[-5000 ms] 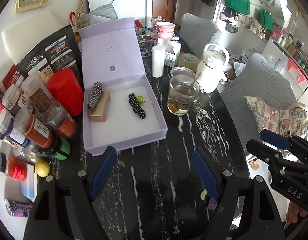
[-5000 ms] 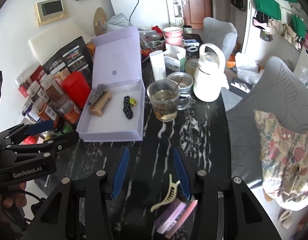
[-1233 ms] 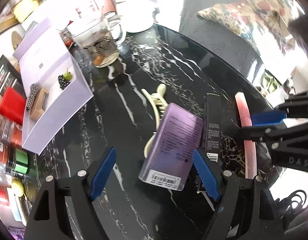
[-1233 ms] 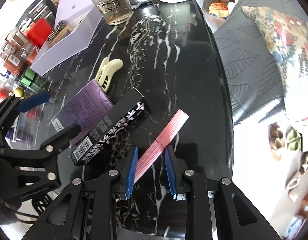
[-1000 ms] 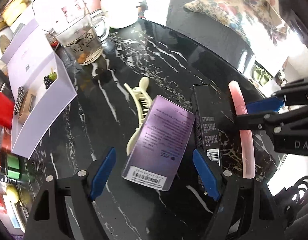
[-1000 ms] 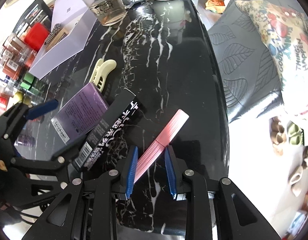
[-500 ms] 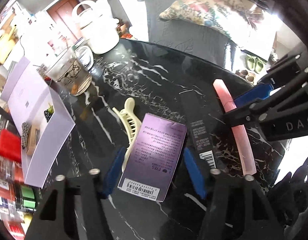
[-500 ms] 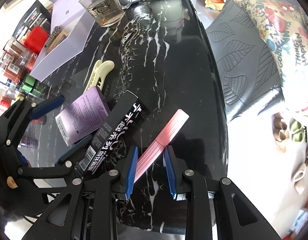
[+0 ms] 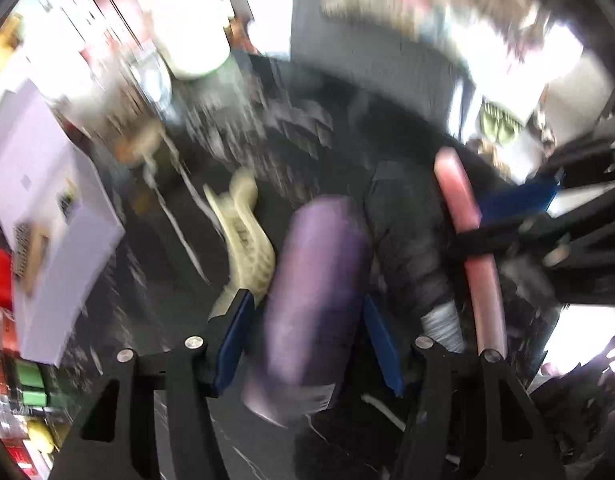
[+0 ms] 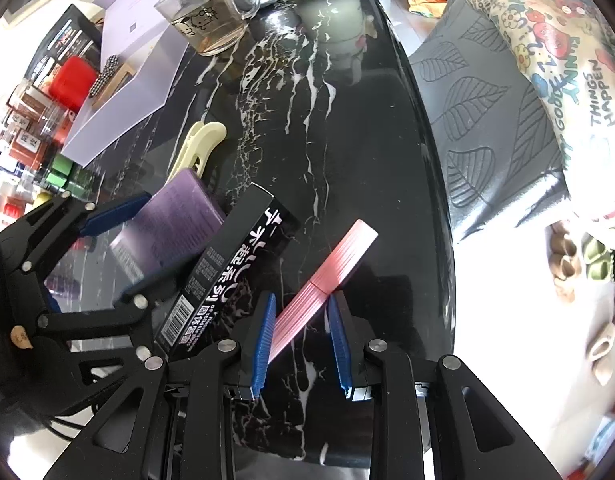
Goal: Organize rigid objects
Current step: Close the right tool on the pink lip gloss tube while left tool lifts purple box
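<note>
Right wrist view: my right gripper point(image 10: 301, 338) holds the pink ribbed stick point(image 10: 327, 276), pads closed on its near end, far end over the black marble table point(image 10: 347, 140). My left gripper point(image 9: 305, 340) straddles the purple box point(image 9: 315, 292), jaws opening, contact blurred. Black carton point(image 10: 231, 272) between them; cream hair claw point(image 10: 197, 148) beyond the box

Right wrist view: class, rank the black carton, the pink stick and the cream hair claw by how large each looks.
1. black carton, clearly largest.
2. pink stick.
3. cream hair claw, though it lies farther off and is partly hidden, so its rank against the stick is unsure.
</note>
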Demonstrator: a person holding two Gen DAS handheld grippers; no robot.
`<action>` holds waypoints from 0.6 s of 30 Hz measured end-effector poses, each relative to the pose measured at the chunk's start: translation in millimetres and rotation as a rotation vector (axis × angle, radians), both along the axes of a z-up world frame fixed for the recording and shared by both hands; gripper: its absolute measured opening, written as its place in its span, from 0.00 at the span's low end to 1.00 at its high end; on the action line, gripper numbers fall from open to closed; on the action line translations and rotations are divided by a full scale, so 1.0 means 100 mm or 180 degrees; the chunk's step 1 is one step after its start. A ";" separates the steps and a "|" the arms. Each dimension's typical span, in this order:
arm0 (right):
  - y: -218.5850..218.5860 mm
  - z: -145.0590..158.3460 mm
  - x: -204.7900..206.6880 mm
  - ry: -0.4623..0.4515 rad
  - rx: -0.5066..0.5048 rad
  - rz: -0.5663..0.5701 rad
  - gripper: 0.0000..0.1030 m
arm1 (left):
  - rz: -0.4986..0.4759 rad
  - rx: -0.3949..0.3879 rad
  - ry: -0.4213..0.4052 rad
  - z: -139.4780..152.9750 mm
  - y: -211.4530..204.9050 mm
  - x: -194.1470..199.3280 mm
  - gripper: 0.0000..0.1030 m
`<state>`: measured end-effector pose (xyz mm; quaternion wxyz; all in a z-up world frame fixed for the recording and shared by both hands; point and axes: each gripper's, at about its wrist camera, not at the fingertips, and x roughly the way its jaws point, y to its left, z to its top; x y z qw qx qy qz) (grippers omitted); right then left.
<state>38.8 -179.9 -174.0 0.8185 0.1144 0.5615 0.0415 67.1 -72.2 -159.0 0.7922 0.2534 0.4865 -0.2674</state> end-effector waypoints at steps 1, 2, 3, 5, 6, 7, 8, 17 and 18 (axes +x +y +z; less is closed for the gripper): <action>0.00 0.00 0.00 0.0003 0.0000 0.0001 0.27 | 0.0017 -0.0027 0.0072 -0.02 0.00 0.02 0.60; 0.00 0.00 0.00 0.0005 0.0003 0.0000 0.27 | 0.0021 -0.0065 0.0107 -0.02 0.01 0.04 0.59; 0.00 0.00 0.00 0.0006 0.0007 0.0000 0.27 | 0.0008 -0.0086 0.0146 -0.03 0.01 0.05 0.59; -0.01 0.00 0.00 0.0001 0.0009 0.0001 0.27 | -0.0017 -0.0074 0.0090 -0.03 0.00 0.05 0.59; 0.00 0.00 0.00 -0.0001 0.0006 0.0003 0.27 | -0.0041 -0.0037 0.0049 -0.04 -0.02 0.04 0.59; 0.00 0.00 0.00 -0.0003 0.0005 0.0005 0.27 | -0.0058 -0.0008 0.0019 -0.04 -0.04 0.02 0.59; 0.00 0.00 0.00 -0.0004 0.0005 0.0004 0.27 | -0.0077 0.0028 -0.0016 -0.04 -0.05 0.01 0.59; 0.00 0.00 0.00 -0.0004 0.0002 0.0004 0.27 | 0.0007 0.0178 -0.0293 0.04 0.00 -0.08 0.59; 0.00 0.00 0.00 -0.0003 0.0003 0.0006 0.27 | 0.0044 0.0173 -0.0304 0.05 0.02 -0.08 0.59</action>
